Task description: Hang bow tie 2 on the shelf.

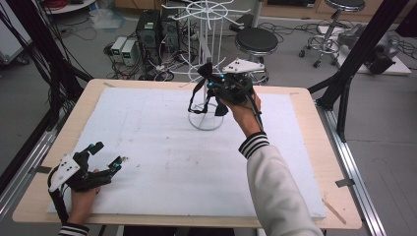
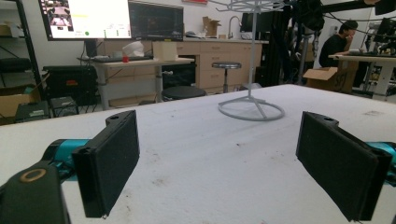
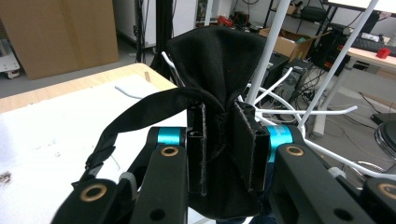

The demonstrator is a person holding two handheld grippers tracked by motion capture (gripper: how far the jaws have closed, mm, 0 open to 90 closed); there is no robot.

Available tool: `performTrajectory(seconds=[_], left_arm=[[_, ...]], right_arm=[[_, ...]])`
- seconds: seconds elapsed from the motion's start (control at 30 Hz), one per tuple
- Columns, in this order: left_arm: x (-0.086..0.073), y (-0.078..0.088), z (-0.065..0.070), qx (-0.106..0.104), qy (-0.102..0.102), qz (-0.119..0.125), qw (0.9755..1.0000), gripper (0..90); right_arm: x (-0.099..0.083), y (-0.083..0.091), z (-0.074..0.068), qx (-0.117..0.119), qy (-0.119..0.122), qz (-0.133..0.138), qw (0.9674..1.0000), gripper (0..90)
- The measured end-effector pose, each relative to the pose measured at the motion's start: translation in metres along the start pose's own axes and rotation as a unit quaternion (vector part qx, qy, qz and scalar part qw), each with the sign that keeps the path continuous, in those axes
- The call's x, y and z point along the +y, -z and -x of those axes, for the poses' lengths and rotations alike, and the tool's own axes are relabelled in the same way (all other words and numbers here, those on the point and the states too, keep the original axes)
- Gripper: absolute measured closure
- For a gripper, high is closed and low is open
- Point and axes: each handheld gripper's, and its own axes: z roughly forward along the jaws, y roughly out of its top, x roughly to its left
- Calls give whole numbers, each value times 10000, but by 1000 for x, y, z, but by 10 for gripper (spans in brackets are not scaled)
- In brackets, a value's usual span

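Pinching black cloth at the wire rack

Holding my right claw point(image 1: 212, 78) raised at the worktop's point(image 1: 305, 162) twelve o'clock, I see its jaws pressed together on a black cloth pouch point(image 3: 219, 70), its strap point(image 3: 135, 116) looping down, right against the white wire rack point(image 1: 206, 49). My left claw point(image 1: 105, 157) rests at eight o'clock on the white mat point(image 1: 172, 162), jaws spread wide, nothing between them

White wire rack point(image 1: 205, 59) top cropped by the high view's far edge; black cloth's point(image 3: 219, 93) lower end hidden behind the gripper's own jaws.
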Motion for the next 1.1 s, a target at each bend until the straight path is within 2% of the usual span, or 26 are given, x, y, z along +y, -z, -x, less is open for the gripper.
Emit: performTrajectory(seconds=[0.23,0.43,0.6,0.7,0.8,0.9,1.1], left_arm=[[0,0,0,-4,-3,-5,10000,138],[0,0,0,-5,5,6,10000,138],[0,0,0,0,-2,-2,10000,138],[0,0,0,-3,0,-1,10000,138],[0,0,0,-2,13,0,10000,138],[0,0,0,-4,-5,-6,10000,138],[0,0,0,0,-1,-7,10000,138]], right_arm=[[-1,-1,2,1,-5,-21,10000,742],[-2,-1,3,9,-28,-76,10000,688],[-2,-2,4,-4,-10,-80,10000,623],[-3,-2,3,-71,83,-120,9999,573],[-3,-2,3,-32,55,-121,9999,529],[-3,-2,3,-45,131,-152,9998,481],[-3,0,3,-65,46,-156,9998,420]])
